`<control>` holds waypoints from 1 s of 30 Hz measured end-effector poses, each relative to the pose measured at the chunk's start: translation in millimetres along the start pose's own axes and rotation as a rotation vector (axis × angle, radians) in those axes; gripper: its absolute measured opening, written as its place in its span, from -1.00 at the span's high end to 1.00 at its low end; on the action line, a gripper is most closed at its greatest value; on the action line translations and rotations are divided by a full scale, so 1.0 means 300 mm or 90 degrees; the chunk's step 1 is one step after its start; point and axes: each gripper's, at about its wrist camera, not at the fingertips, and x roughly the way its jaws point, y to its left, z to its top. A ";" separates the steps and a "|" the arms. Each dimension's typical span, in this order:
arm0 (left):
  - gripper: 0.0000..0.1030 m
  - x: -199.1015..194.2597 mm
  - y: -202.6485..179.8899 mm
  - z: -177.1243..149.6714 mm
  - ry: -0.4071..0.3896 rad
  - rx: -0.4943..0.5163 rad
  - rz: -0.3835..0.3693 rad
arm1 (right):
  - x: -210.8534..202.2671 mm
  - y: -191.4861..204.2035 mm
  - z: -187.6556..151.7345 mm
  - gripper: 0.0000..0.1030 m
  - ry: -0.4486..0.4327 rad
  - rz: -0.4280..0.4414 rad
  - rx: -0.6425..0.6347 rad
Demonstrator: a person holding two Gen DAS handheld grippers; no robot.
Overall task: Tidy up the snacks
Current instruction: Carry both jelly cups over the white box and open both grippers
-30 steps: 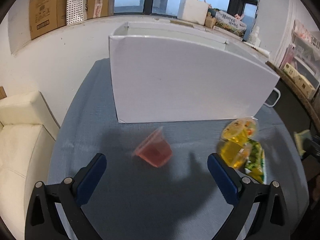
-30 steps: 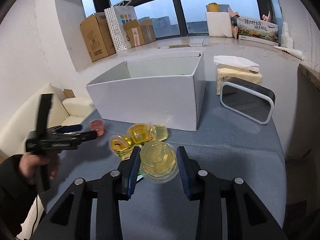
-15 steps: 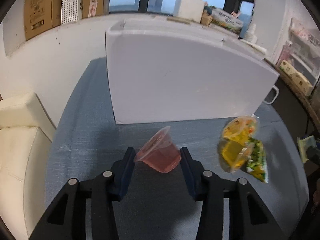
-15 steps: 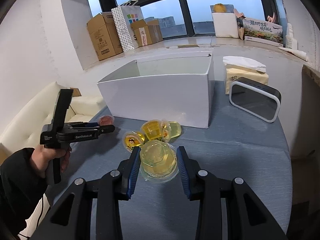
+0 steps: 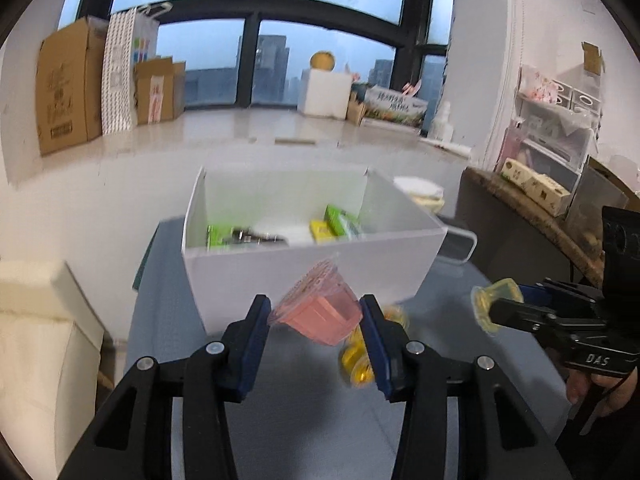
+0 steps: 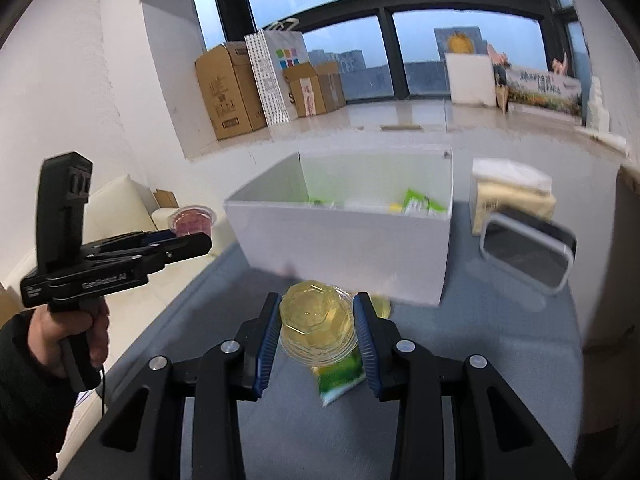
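My left gripper [image 5: 316,320] is shut on a pink jelly cup [image 5: 320,314], held tilted above the table in front of the white box [image 5: 312,268]. My right gripper [image 6: 316,328] is shut on a yellow jelly cup [image 6: 316,326], also lifted, short of the box [image 6: 348,248]. The box holds green and yellow snack packets [image 5: 336,222]. Yellow jelly cups [image 5: 358,360] lie on the table below the left gripper. A green packet [image 6: 340,376] lies under the right gripper. The right gripper with its cup also shows in the left wrist view [image 5: 496,308]; the left one shows in the right wrist view [image 6: 188,236].
The blue-grey table [image 6: 480,380] carries a black-and-white device [image 6: 528,252] and a tissue pack [image 6: 508,188] right of the box. A cream sofa [image 5: 36,332] stands left of the table. Cardboard boxes [image 6: 228,88] line the window sill.
My left gripper closed on the pink jelly cup and lifted it, so the box's inside now shows. My right gripper rose with the yellow cup and moved nearer the box.
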 end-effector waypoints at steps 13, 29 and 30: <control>0.02 0.244 0.066 0.258 0.018 -0.003 0.020 | 0.225 -0.093 0.364 0.23 -0.021 -0.049 -0.022; -1.00 0.313 0.099 0.217 0.051 -0.002 0.069 | 0.240 -0.210 0.329 -1.00 -0.018 -0.053 0.042; -1.00 0.302 0.089 0.211 0.050 0.000 0.067 | 0.225 -0.206 0.320 -1.00 -0.019 -0.050 0.042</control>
